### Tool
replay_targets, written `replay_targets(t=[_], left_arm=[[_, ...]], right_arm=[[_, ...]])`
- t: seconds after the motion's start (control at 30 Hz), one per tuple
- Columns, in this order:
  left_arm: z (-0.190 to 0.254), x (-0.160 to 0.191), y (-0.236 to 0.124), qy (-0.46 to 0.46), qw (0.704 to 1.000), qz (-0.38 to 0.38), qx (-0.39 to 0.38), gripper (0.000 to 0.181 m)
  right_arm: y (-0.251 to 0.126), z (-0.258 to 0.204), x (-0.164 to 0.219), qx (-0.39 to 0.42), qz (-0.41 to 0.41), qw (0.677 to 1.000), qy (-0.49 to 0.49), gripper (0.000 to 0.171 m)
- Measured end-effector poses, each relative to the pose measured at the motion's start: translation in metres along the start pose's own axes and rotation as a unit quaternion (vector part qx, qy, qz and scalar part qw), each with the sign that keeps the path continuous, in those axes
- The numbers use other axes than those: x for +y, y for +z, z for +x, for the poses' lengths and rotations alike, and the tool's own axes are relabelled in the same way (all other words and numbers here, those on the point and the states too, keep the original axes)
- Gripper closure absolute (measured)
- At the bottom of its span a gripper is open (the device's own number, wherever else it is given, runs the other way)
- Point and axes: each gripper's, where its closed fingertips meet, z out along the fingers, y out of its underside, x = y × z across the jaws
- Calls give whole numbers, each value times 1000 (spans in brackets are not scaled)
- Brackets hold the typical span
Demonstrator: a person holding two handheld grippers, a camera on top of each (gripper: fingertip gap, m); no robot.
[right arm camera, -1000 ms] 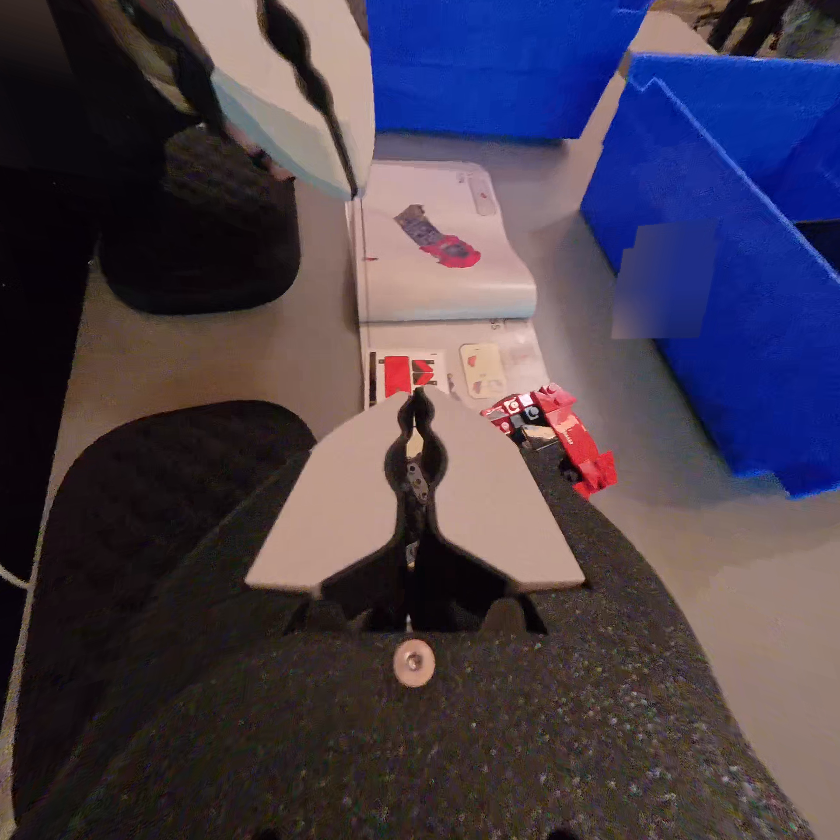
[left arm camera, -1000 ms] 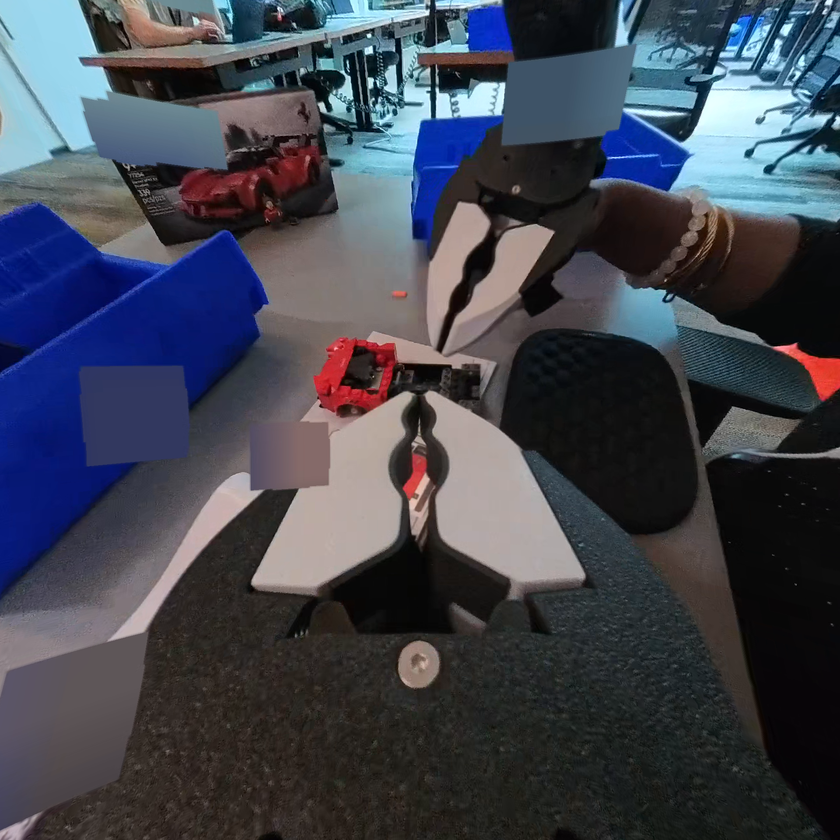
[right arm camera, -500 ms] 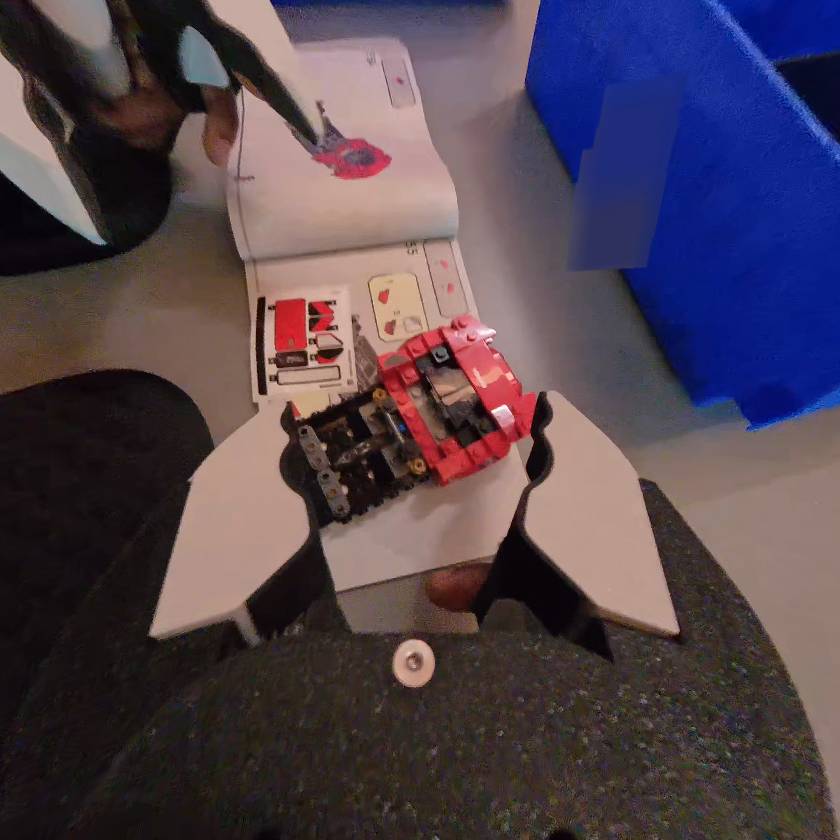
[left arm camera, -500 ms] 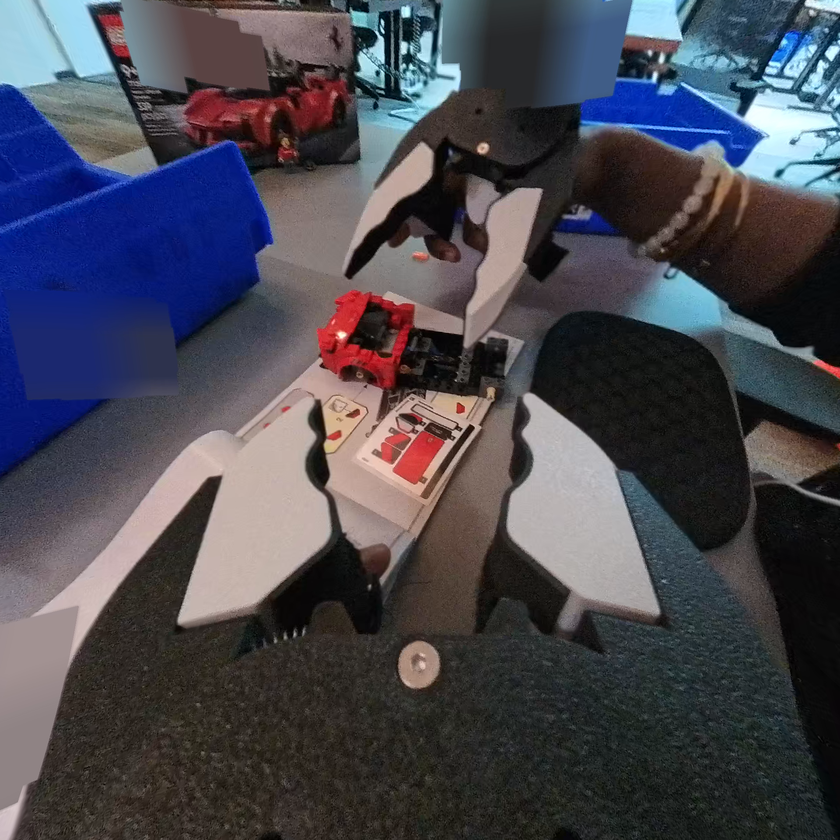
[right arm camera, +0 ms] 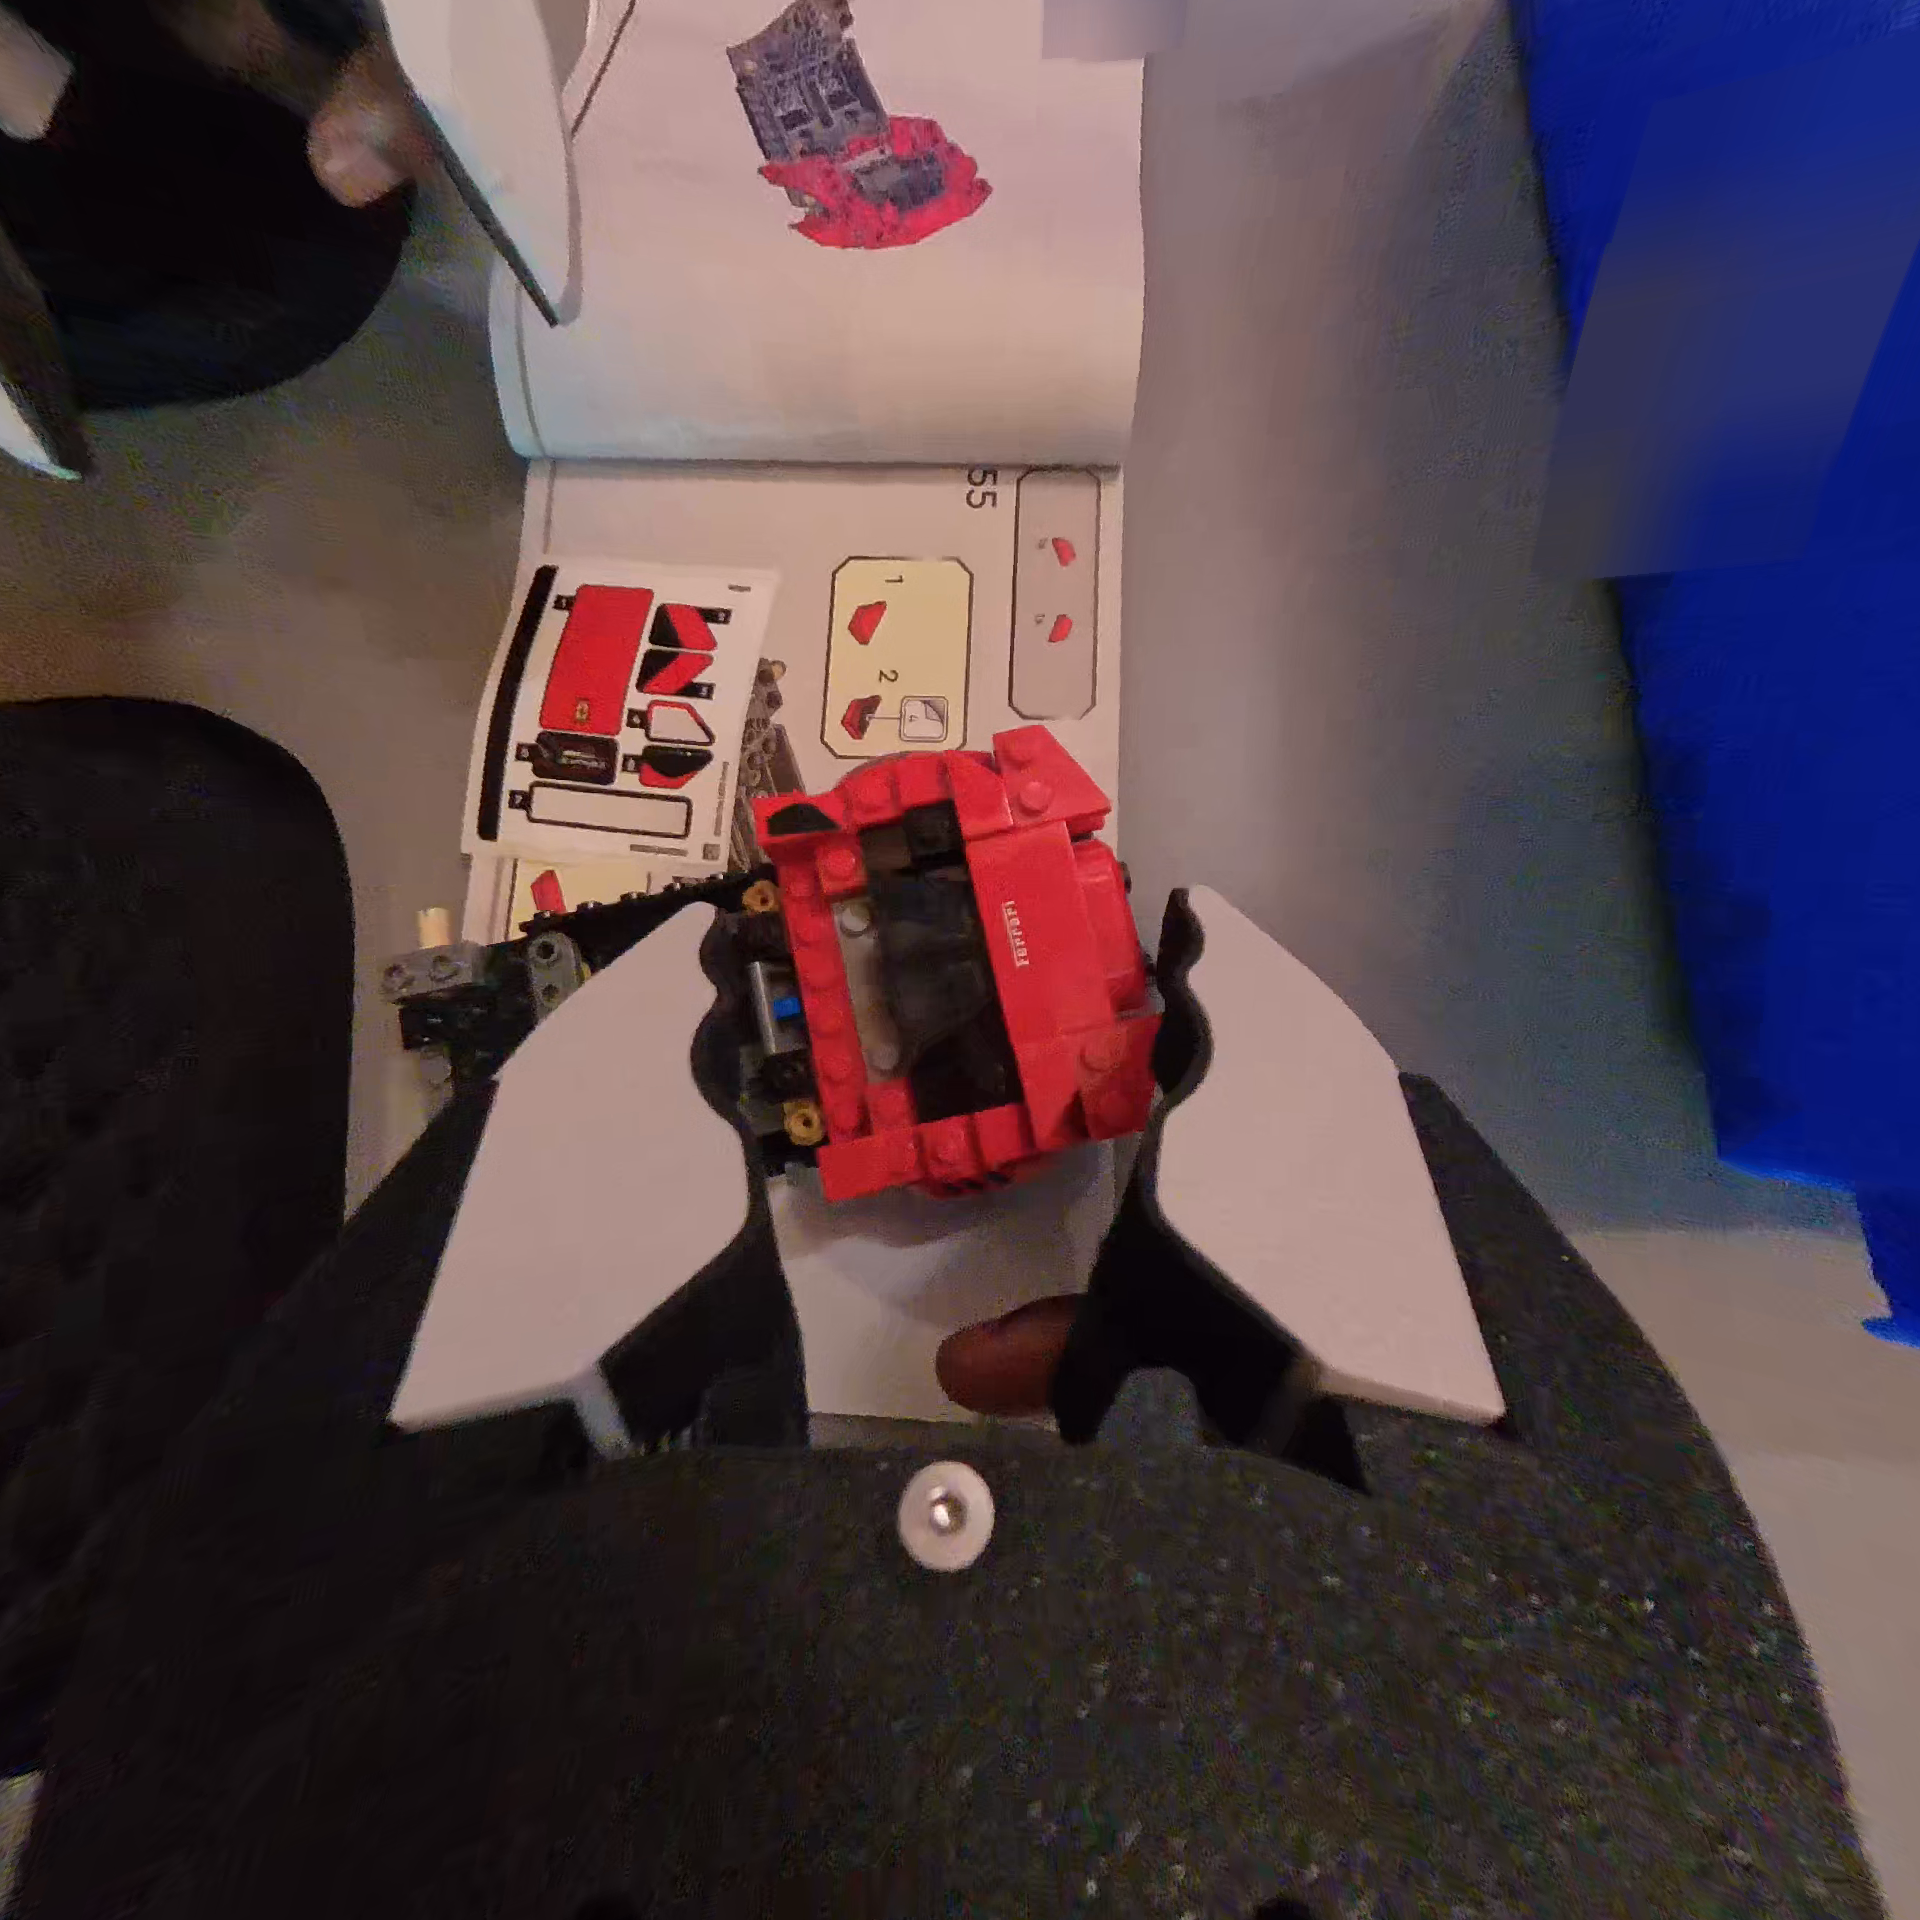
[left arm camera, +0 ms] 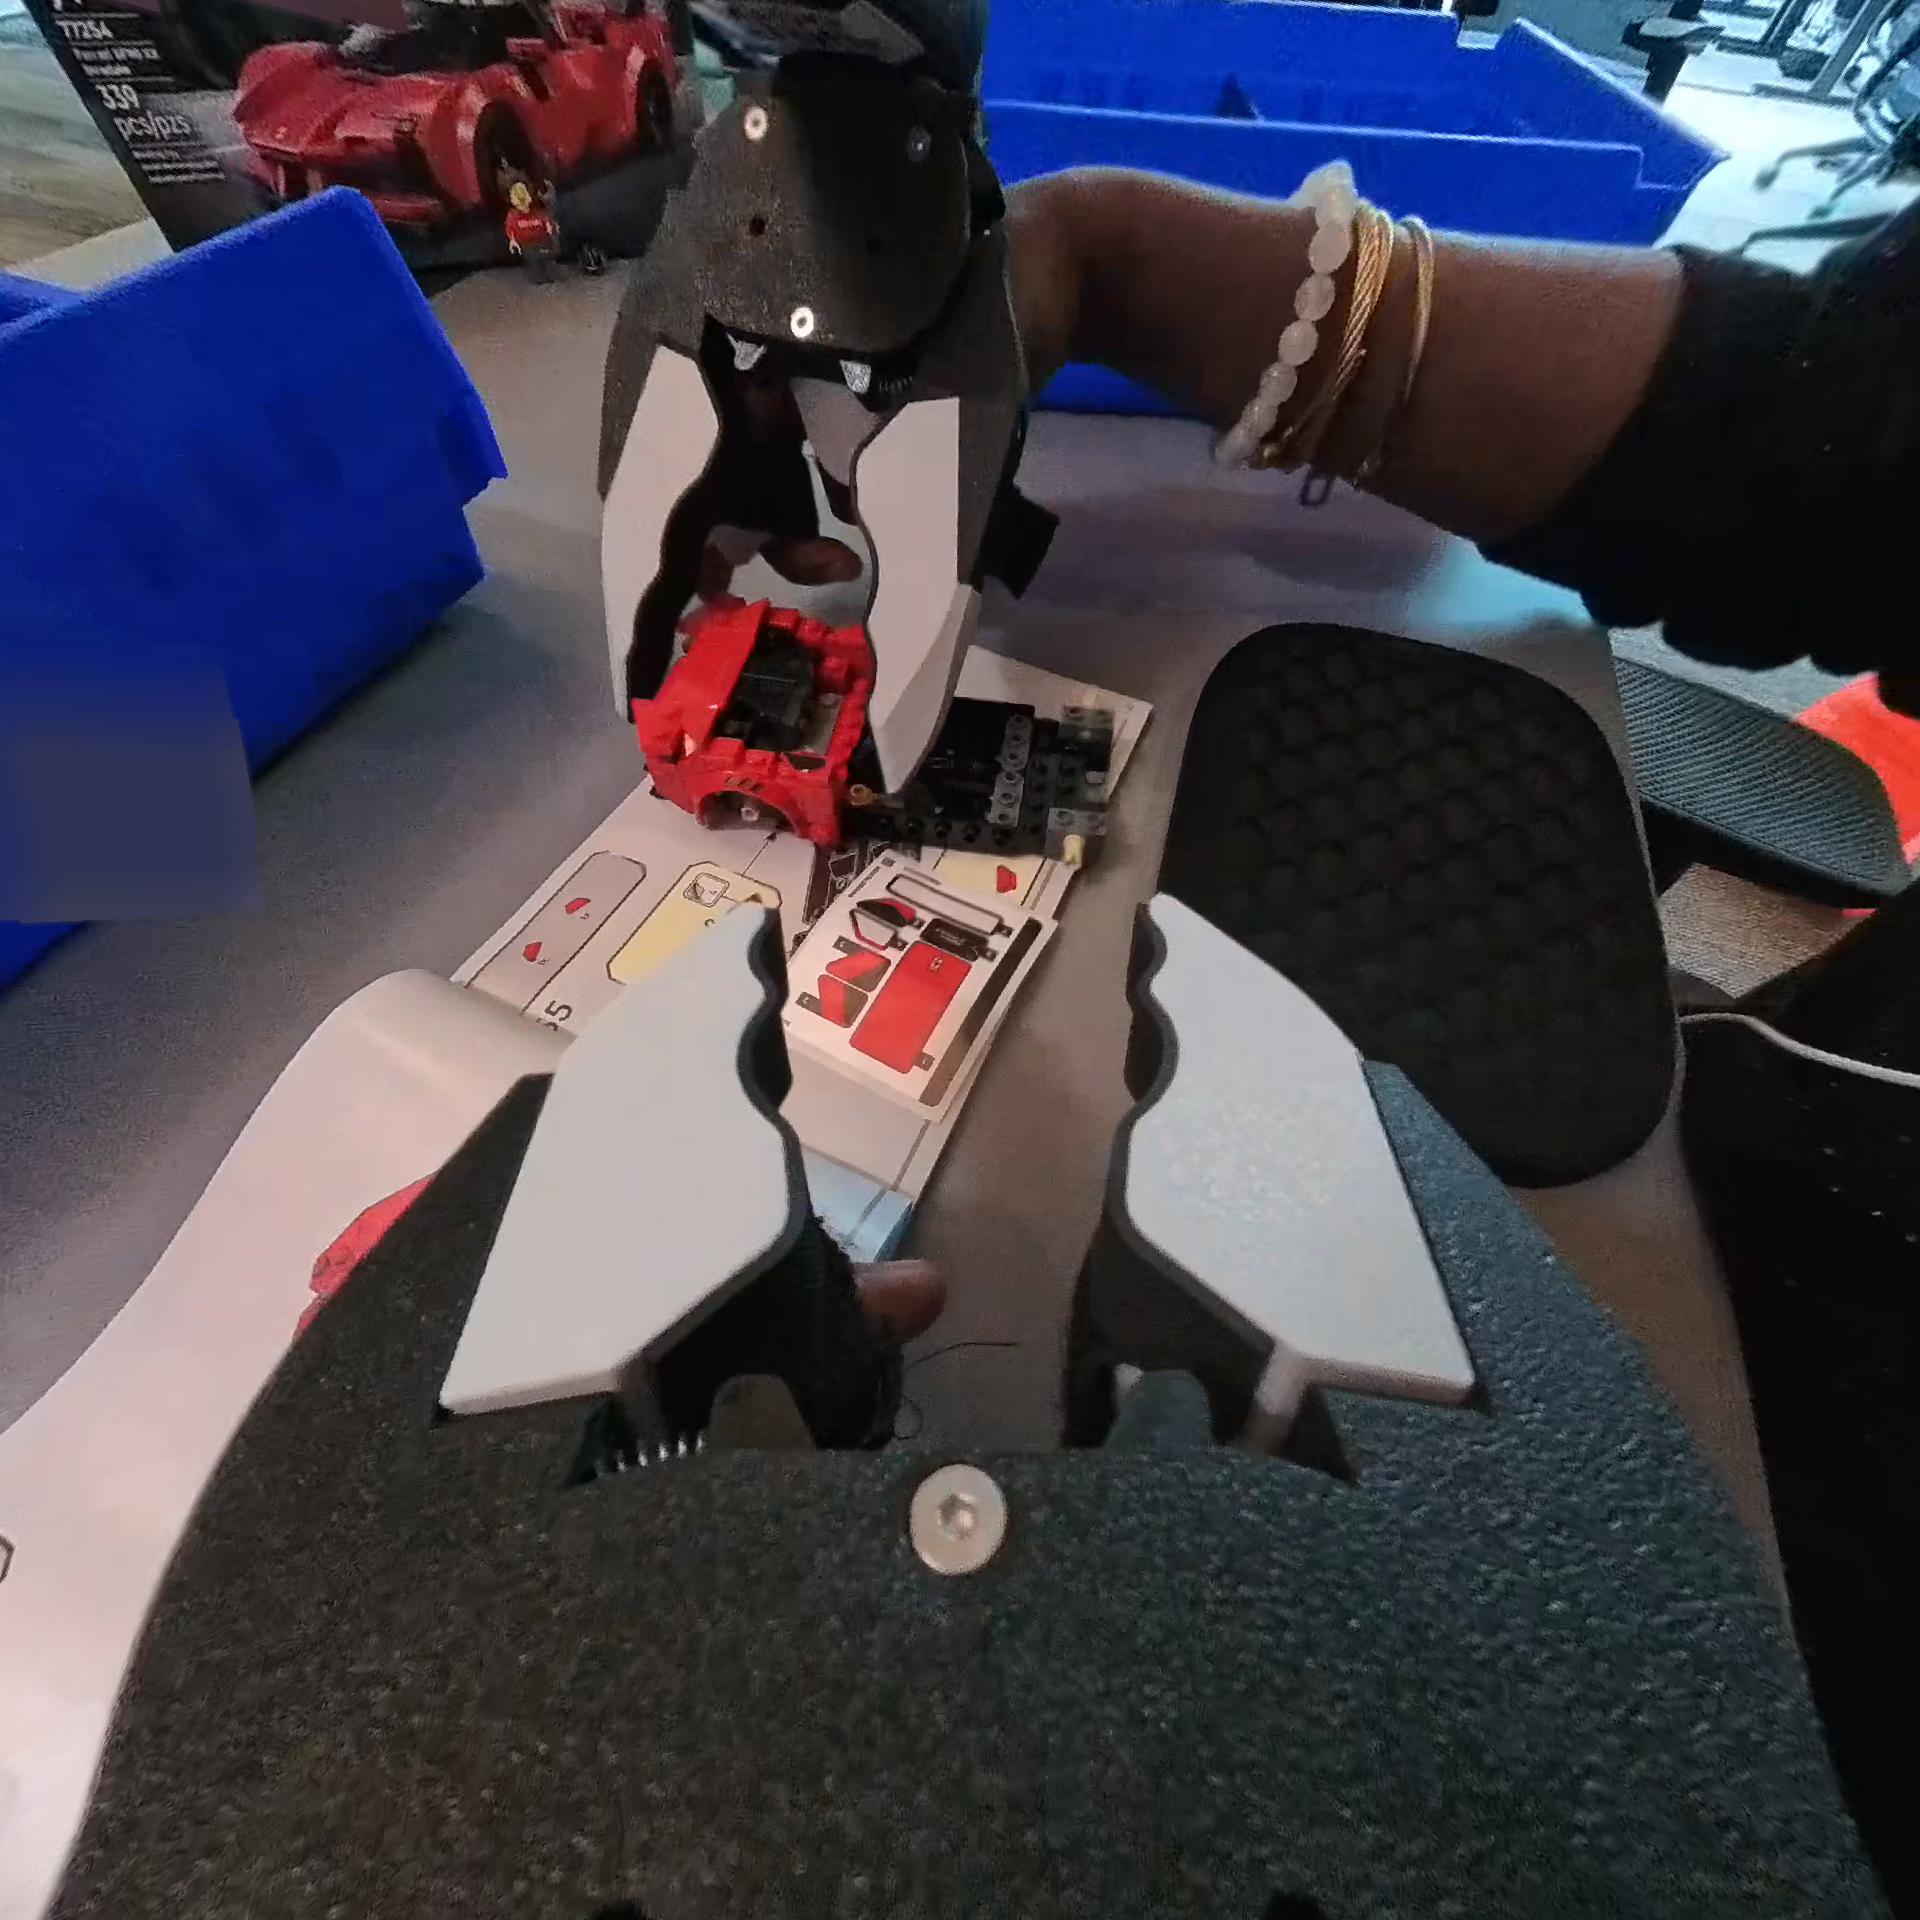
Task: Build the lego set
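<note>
On the grey bench [left arm camera: 312, 790], lying across the open instruction booklet [right arm camera: 831, 343]: a half-built red and black lego car [right arm camera: 935, 977], red bodywork toward the blue bins, bare black chassis trailing the other way. Right hand-held gripper [right arm camera: 940, 977] lowered over the red section, fingers spread apart either side of it, left finger over the black chassis, right finger [right arm camera: 1288, 1143] beside the red end; whether either finger touches the bricks cannot be told. Seen from the left wrist view, the same right hand-held gripper [left arm camera: 769, 727] straddling the lego car [left arm camera: 769, 717] from above, held by a hand with a bead bracelet and gold bangles [left arm camera: 1340, 312] at the wrist. Left hand-held gripper [left arm camera: 951, 966] low and nearer the camera, fingers wide apart, clamped on nothing, hovering over the booklet's edge. Just beside the car, a sticker sheet [left arm camera: 914, 987] with red and black shapes resting on the booklet page. Blue storage bin [left arm camera: 208, 499] to the left, another blue bin [left arm camera: 1351, 135] behind. Lego set box [left arm camera: 395, 104] with a red car picture standing at the far end of the bench. Black mesh chair armrest [left arm camera: 1423, 894] at the right.
</note>
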Motion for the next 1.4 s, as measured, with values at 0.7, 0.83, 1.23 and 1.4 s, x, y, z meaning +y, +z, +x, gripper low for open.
replay_targets(t=[0.7,0.83,1.23,1.4], left_arm=[[-36,-14,-18,-91,990,69,-89,124],[-38,-18,-23,-96,987,90,-90,126],[-38,-16,-23,-105,987,91,-76,126],[-14,-14,-12,-67,996,62,-2,125]], right_arm=[[19,-63,-24,48,-86,995,21,100],[30,-56,-27,34,-98,993,54,109],[25,-65,-33,1,-59,997,42,169],[9,-77,-52,-17,16,999,24,171]])
